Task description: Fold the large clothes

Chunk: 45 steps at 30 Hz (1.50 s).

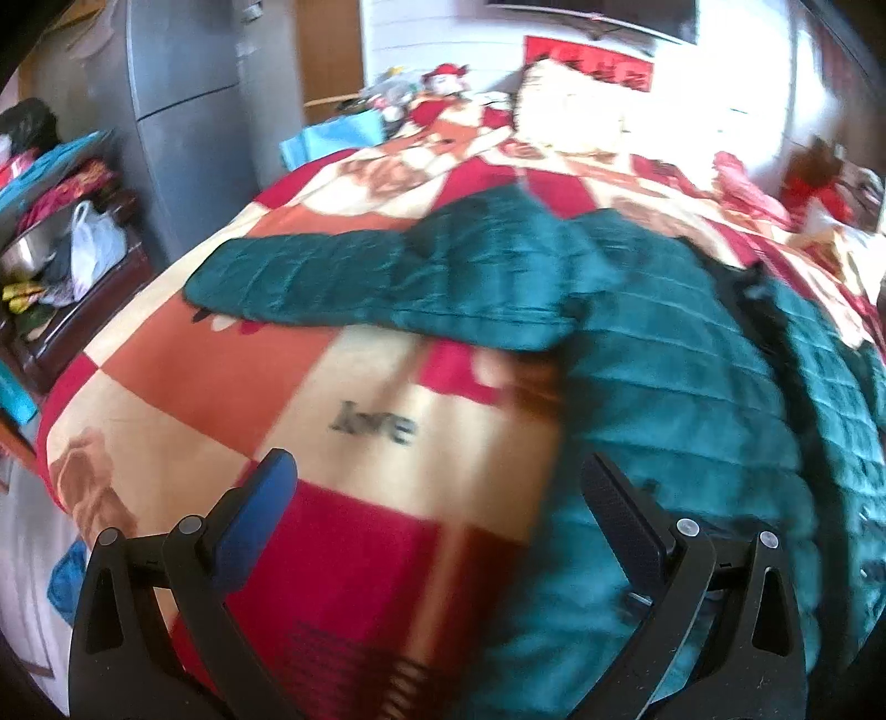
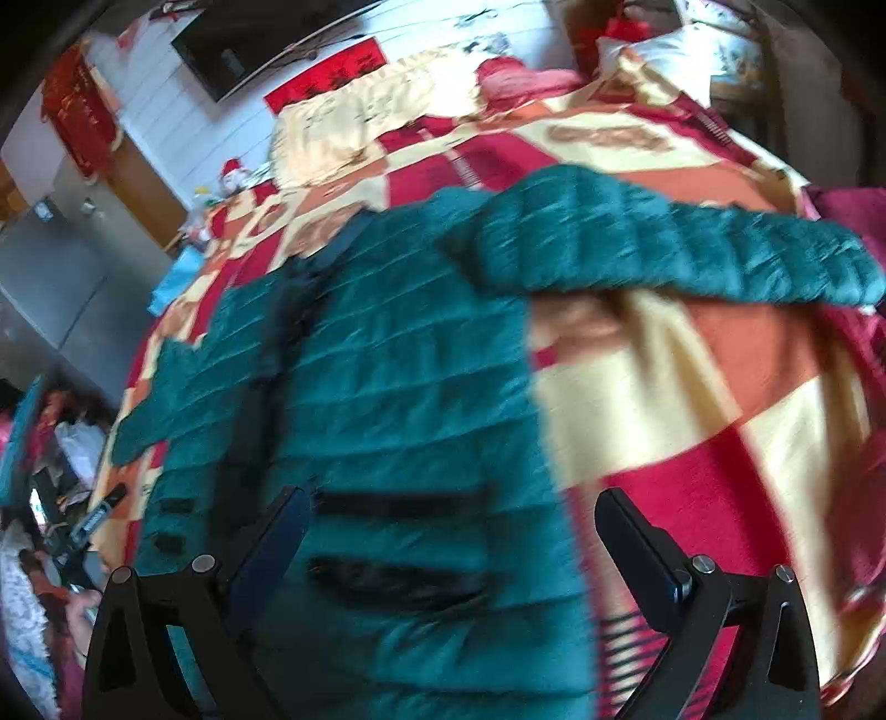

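A dark teal quilted puffer jacket (image 1: 653,343) lies flat on a bed, front up, with a black zipper strip down its middle and both sleeves spread out sideways. It also shows in the right wrist view (image 2: 398,387). My left gripper (image 1: 437,471) is open and empty, hovering above the jacket's left hem edge and the bedspread. My right gripper (image 2: 451,507) is open and empty, above the jacket's right lower side near two black pocket slits (image 2: 398,581). One sleeve (image 1: 310,282) reaches left, the other sleeve (image 2: 692,255) reaches right.
The bed carries a red, orange and cream patchwork bedspread (image 1: 232,387) with pillows (image 1: 570,105) and soft toys at its head. A grey cabinet (image 1: 183,111) and a cluttered shelf (image 1: 61,232) stand left of the bed. A dark screen (image 2: 221,50) hangs on the wall.
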### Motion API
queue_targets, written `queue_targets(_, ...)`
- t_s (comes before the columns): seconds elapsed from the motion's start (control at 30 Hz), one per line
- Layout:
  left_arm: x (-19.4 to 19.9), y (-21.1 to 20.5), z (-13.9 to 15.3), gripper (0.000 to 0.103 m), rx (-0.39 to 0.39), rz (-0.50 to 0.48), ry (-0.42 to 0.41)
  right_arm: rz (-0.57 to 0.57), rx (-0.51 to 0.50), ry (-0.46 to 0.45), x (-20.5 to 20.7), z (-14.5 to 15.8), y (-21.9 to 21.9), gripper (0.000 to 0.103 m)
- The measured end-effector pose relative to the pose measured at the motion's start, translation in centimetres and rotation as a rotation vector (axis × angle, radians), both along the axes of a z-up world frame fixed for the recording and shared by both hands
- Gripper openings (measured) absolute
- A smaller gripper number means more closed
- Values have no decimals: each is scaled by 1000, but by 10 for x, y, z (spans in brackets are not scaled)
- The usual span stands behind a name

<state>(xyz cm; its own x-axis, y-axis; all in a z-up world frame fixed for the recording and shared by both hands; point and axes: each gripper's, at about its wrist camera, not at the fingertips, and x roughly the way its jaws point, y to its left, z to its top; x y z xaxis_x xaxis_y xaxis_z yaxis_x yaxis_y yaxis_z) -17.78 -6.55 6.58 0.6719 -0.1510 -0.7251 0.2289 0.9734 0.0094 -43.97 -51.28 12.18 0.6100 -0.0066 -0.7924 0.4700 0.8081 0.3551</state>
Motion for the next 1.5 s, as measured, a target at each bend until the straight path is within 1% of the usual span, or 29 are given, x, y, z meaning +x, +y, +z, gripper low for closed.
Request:
queue_targets(0.13, -28, -22, 11, 103, -11, -49, -24, 37, -12, 22, 13, -3, 34, 103)
queue_targets(0.2, -37, -32, 14, 103, -16, -67, -34, 46, -19, 16, 19, -8, 49, 103)
queue_targets(0.27, -44, -43, 16, 103, -3, -73, -39, 46, -17, 13, 24, -13, 60, 103)
queue_targets(0.33, -48, -49, 16, 103, 3, -80, -39, 42, -51, 23, 30, -16, 71, 103)
queue_targets(0.47, -53, -59, 17, 103, -15, -97, -19, 49, -127, 43, 41, -18, 86, 103)
queue_targets(0.77, -63, -79, 16, 103, -8, -144, -18, 44, -206, 48, 56, -16, 103, 103)
queue_targets(0.9, -64, -83, 15, 103, -14, -151, -7, 46, -234, 48, 61, -14, 108, 103)
queue_targets(1.07, -63, -88, 13, 103, -6, -149, 5, 41, -241, 47, 64, -14, 112, 103)
queue_targets(1.23, -63, -90, 10, 103, -7, -150, 16, 37, -228, 43, 67, -14, 115, 103)
queue_targets(1.5, -67, -94, 14, 103, -9, -158, -5, 40, -226, 37, 74, -12, 120, 103)
